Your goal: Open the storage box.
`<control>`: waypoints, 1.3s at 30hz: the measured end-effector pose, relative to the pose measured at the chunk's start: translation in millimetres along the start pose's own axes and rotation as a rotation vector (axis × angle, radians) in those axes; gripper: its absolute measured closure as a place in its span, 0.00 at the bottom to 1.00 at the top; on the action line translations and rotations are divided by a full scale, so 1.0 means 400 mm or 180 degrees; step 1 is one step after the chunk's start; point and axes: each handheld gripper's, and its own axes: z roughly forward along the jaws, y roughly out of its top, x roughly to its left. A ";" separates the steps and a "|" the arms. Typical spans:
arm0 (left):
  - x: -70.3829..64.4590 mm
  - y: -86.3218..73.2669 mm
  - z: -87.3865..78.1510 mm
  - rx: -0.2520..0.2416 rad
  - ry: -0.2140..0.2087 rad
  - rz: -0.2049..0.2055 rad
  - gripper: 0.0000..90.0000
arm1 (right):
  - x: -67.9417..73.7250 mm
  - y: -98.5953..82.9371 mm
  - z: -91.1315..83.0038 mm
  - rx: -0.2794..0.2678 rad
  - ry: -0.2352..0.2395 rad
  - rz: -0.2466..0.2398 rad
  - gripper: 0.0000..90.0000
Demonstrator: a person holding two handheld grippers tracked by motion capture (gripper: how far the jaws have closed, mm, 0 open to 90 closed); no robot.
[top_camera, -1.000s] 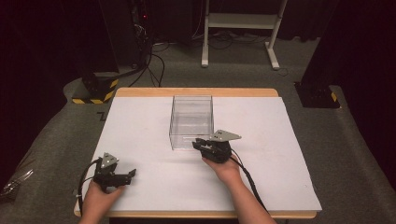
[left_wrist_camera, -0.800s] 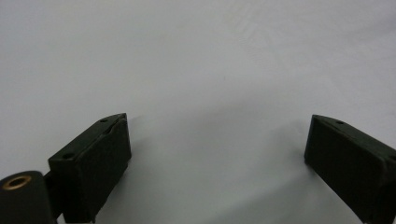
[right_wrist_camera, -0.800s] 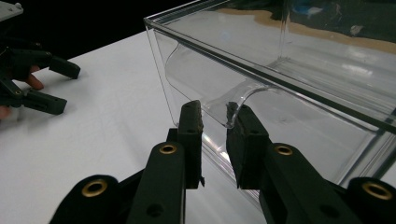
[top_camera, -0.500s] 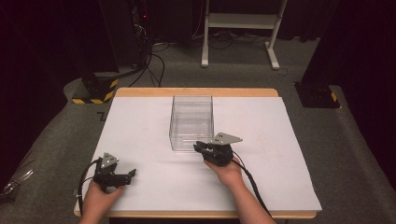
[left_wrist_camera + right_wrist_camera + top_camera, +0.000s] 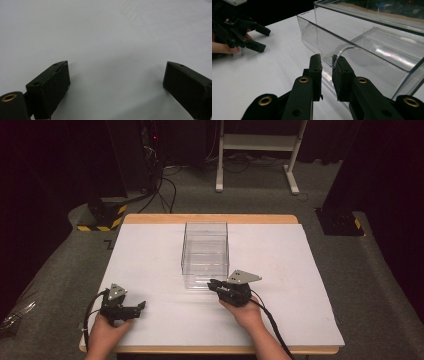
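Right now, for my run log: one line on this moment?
right gripper: jaws astride clear box front wall | left gripper: open, on white sheet

In the right gripper view the clear box [image 5: 372, 45] runs off the top and right edges, so its far walls are cut away, and the right gripper [image 5: 327, 65] hides the bit of front wall between its nearly closed jaws; whether the pads actually touch the plastic cannot be told. In the left gripper view the left gripper [image 5: 116, 75] has both jaws cut by the bottom edge. In the high view both forearms leave the bottom edge.
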 end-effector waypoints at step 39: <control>0.000 0.000 0.000 -0.0003 0.0002 -0.0002 0.08 | 0.123 -0.062 -0.098 0.0093 0.0201 -0.0131 0.89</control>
